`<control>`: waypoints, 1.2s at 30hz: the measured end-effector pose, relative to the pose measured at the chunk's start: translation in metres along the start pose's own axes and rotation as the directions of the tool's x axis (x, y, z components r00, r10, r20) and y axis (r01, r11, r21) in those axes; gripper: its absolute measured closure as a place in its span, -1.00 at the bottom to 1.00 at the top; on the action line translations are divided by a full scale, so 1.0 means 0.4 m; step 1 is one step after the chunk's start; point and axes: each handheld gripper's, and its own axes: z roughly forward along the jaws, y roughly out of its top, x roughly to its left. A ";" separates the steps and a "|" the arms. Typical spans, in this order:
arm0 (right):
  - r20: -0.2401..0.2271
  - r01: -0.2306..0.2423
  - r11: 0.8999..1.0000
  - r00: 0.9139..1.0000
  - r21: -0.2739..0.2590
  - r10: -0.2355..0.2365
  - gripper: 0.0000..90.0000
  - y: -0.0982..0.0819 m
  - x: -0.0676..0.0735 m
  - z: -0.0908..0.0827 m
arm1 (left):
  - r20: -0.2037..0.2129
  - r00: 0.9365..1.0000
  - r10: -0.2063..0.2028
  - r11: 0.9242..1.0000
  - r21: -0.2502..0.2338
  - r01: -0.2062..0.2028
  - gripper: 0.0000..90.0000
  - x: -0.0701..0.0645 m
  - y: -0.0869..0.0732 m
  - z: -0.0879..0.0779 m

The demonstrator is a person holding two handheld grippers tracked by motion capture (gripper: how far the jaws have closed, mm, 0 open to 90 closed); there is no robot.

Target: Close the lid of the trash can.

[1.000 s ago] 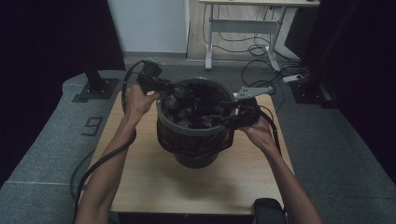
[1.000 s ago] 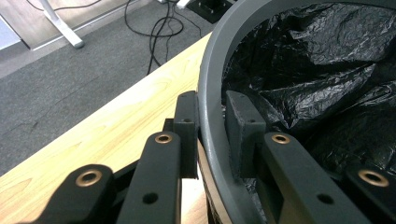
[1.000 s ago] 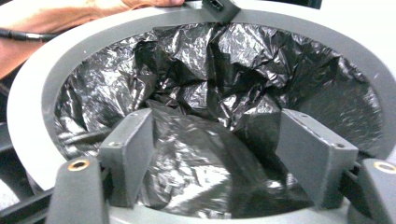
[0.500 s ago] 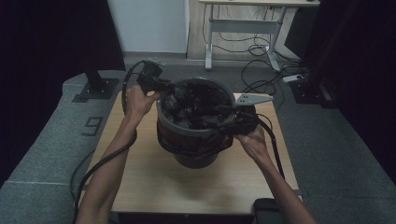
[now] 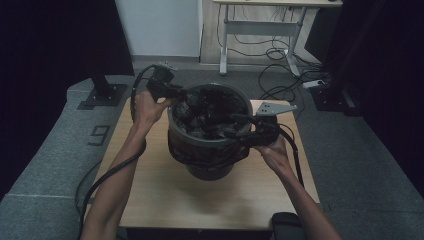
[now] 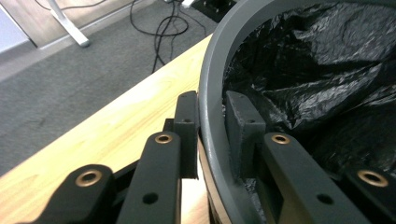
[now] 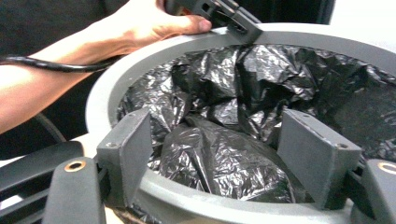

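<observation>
Left gripper (image 5: 176,95) sits at the far-left rim of the bin (image 5: 209,170), narrow, clamped on the rim: in the left gripper view one jaw is outside the grey wall and one inside, both against it (image 6: 212,135). Its jaws have just opened a touch, rim between them. My left hand (image 5: 146,107) holds the gripper body, cable looping down past my forearm.

Bin stands upright near the middle of the tabletop (image 5: 150,200), a bit toward the far edge. Round, dark grey, wide rim. Bag (image 5: 207,112) is black plastic, crumpled down inside the bin, with part of it hanging over the outside of the wall at the near side. In the left gripper view the bag (image 6: 327,70) lies just past the inner jaw.

Right gripper (image 5: 240,125) is at the right rim, grey plate on top, my right hand (image 5: 272,150) under it. In the right gripper view the jaws stand fairly wide apart, over the near rim (image 7: 224,205), crumpled bag (image 7: 219,154) between them but pads not pressing on it. Those jaws have just closed a little. Same view shows my left hand (image 7: 140,23) and gripper across the bin at the far rim.

Floor around is grey carpet (image 5: 50,150), cables (image 5: 280,75) lying beyond the tabletop.
</observation>
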 end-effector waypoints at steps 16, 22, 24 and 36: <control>0.131 0.027 0.987 0.990 0.157 -0.048 -0.74 0.072 -0.055 -0.039 | 0.128 0.991 0.029 0.999 -0.037 -0.025 -0.42 0.027 -0.015 -0.036; 0.175 -0.020 0.984 0.984 0.176 -0.011 -0.75 0.085 -0.094 -0.059 | 0.161 0.986 0.037 0.997 -0.070 -0.026 -0.60 0.035 -0.038 -0.081; 0.181 -0.034 0.982 0.984 0.188 0.000 -0.75 0.085 -0.106 -0.064 | 0.144 0.989 0.038 0.997 -0.071 -0.028 -0.65 0.036 -0.044 -0.093; 0.210 -0.080 0.970 0.977 0.231 0.031 -0.77 0.075 -0.156 -0.103 | 0.143 0.989 0.038 0.995 -0.093 -0.025 -0.85 0.042 -0.099 -0.162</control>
